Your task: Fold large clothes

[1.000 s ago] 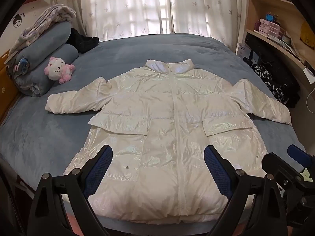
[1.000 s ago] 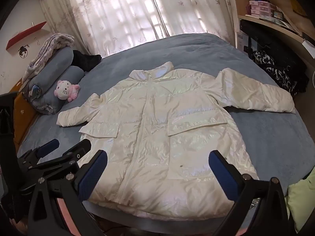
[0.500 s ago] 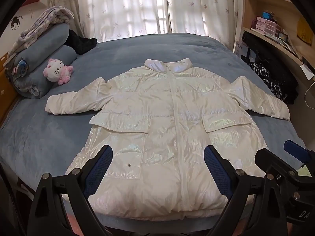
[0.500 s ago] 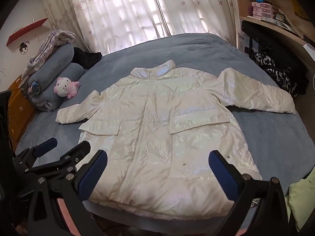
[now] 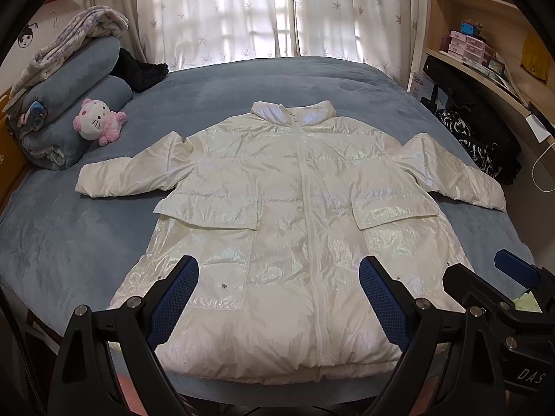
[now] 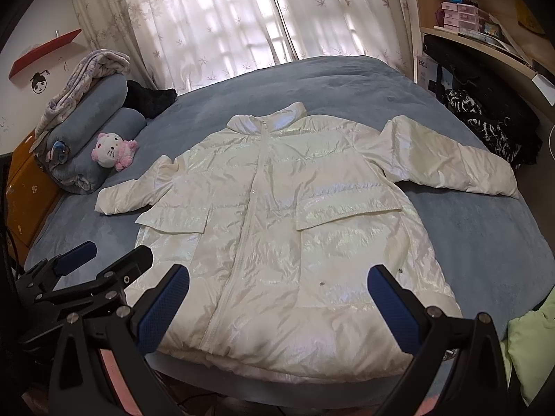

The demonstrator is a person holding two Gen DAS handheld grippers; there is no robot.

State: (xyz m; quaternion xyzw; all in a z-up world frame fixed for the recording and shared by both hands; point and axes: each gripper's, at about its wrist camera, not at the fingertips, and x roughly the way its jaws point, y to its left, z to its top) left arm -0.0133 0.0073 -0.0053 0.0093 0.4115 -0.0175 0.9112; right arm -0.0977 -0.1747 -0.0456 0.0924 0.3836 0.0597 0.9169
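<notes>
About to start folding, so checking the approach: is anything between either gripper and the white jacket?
Nothing visible. The left gripper and right gripper are open over the white puffer jacket hem; the plush toy sits clear.

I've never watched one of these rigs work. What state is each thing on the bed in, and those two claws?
Jacket: zipped, flat, sleeves spread, unfolded.
Plush cat: leaning on rolled blanket.
Curtains: drawn.
Left gripper: open, empty.
Right gripper: open, empty.
</notes>
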